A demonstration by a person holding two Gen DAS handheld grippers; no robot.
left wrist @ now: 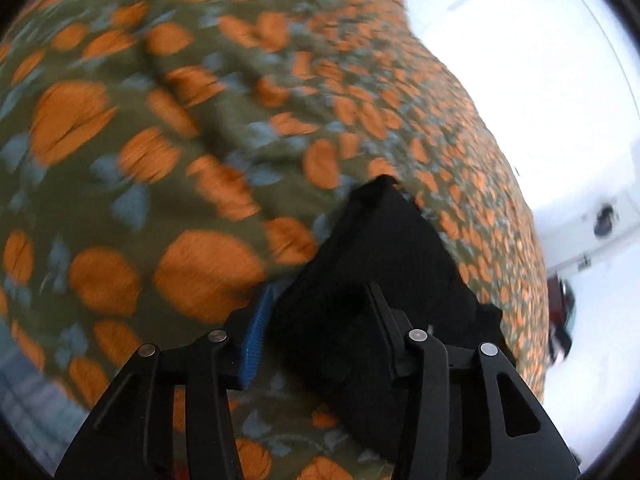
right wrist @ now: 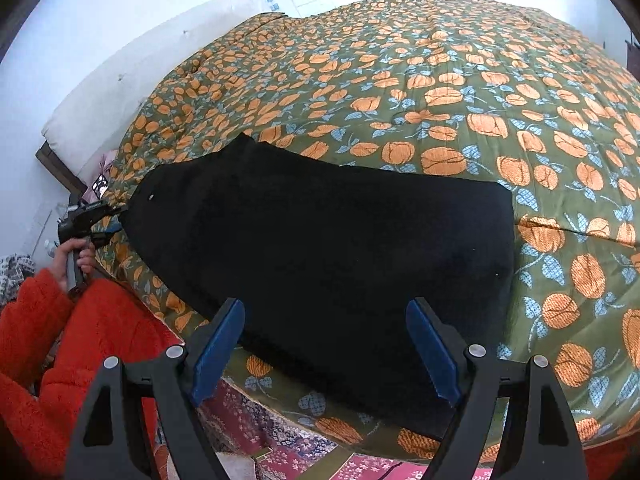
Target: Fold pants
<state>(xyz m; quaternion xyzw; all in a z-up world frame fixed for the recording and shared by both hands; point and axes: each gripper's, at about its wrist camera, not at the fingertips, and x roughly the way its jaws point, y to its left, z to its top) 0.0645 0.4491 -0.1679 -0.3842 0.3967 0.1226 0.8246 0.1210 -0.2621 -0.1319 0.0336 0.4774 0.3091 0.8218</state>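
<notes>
My left gripper [left wrist: 320,320] clamps the black pants [right wrist: 320,240] on the floral quilt [right wrist: 440,80] (left view blurred), while my right gripper [right wrist: 324,344] hovers with fingers apart.

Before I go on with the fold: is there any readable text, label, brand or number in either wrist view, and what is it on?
None readable in either view.
Black pants: no tag or print visible.
Floral quilt: pattern only, no lettering.
Left gripper: no readable marking; too small in the right wrist view.
Right gripper: plain blue pads, no text.
Left wrist view is motion-blurred.
</notes>
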